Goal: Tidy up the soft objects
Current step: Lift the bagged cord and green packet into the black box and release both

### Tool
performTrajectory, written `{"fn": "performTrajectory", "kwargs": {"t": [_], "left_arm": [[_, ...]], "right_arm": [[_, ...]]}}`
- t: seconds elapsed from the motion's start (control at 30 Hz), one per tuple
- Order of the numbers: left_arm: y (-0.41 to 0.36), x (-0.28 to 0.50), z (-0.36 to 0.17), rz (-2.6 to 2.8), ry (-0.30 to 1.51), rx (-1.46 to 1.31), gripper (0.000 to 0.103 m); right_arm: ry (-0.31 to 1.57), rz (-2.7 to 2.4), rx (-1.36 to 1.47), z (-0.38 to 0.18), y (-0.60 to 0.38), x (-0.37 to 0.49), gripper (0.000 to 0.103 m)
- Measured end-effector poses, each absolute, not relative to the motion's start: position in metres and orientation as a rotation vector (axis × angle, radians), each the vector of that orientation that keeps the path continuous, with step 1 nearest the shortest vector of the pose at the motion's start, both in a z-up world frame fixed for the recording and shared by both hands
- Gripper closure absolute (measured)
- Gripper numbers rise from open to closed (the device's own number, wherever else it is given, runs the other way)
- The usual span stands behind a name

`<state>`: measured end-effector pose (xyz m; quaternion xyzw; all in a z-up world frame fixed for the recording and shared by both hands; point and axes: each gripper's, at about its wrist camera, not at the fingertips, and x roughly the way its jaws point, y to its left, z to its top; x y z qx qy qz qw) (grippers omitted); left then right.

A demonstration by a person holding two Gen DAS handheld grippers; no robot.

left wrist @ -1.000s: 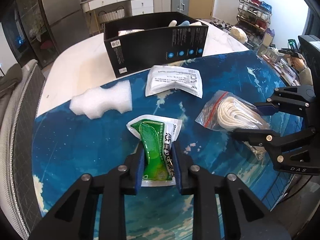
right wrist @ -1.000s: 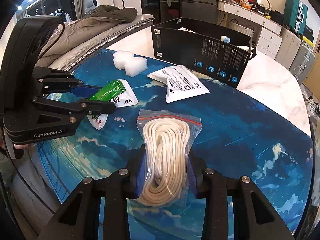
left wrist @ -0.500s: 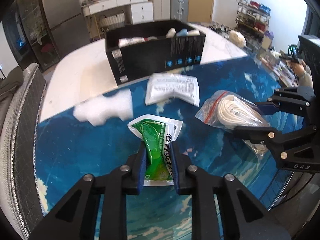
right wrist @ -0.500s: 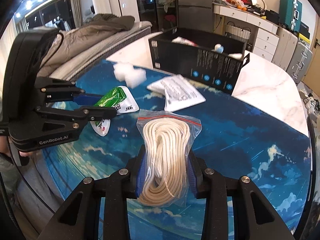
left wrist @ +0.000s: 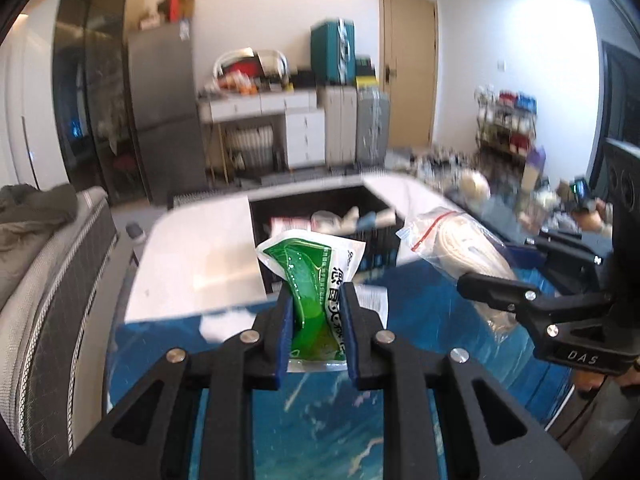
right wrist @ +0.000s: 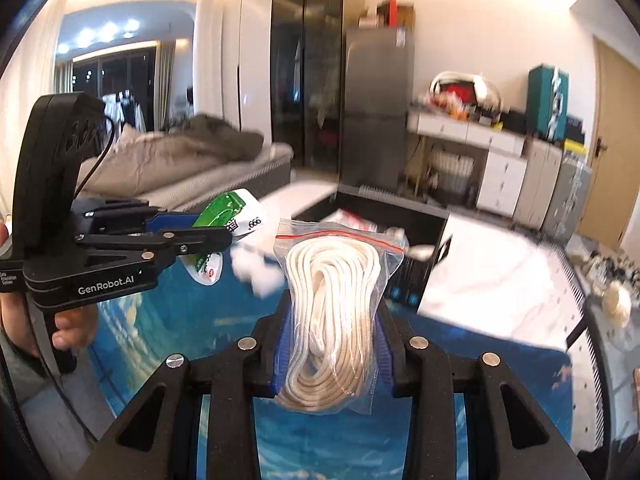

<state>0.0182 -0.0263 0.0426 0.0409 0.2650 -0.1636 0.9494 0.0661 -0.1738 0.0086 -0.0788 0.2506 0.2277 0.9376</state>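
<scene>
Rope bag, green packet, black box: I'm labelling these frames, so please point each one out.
rope bag (right wrist: 334, 312), right wrist view, on the coiled rope
green packet (left wrist: 310, 276), left wrist view, on its green print
black box (left wrist: 320, 204), left wrist view, on its dark inner wall

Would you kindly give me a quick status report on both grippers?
Left gripper shut on green packet. Right gripper shut on rope bag. Both lifted, black box ahead, path open.
</scene>
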Motion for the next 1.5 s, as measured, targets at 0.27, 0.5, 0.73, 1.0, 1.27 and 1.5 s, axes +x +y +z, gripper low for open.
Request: {"fn": "performTrajectory", "kwargs": {"t": [0.27,0.5,0.73,1.0,1.27,1.5], "left_arm": [[-0.009,0.000,0.048,-0.345,0.420,0.052,0.083],[-0.006,0.005,0.051,-0.355,0.421,0.043,0.083],[0.001,0.010,0.045,-0.353,0.441,0.011,0.083],[-0.005,0.023,0.065,-0.363,0.412,0.005,0.083],[-0.007,0.057,0.103,-0.360,0.328,0.013,0.083],[0.000,0.075,0.113,-0.347,0.296,0.016,0.083]], "right_arm": [[0.334,0.487,-0.139,0.023,-0.181,0.039,0.068],[0.326,0.495,-0.119,0.022,-0.188,0.042,0.068],[0.325,0.486,-0.099,0.019,-0.194,0.040,0.068],[0.280,0.488,-0.114,0.043,-0.188,0.053,0.068],[0.180,0.474,-0.132,0.093,-0.181,0.078,0.068],[0.152,0.468,-0.130,0.120,-0.182,0.112,0.068]]}}
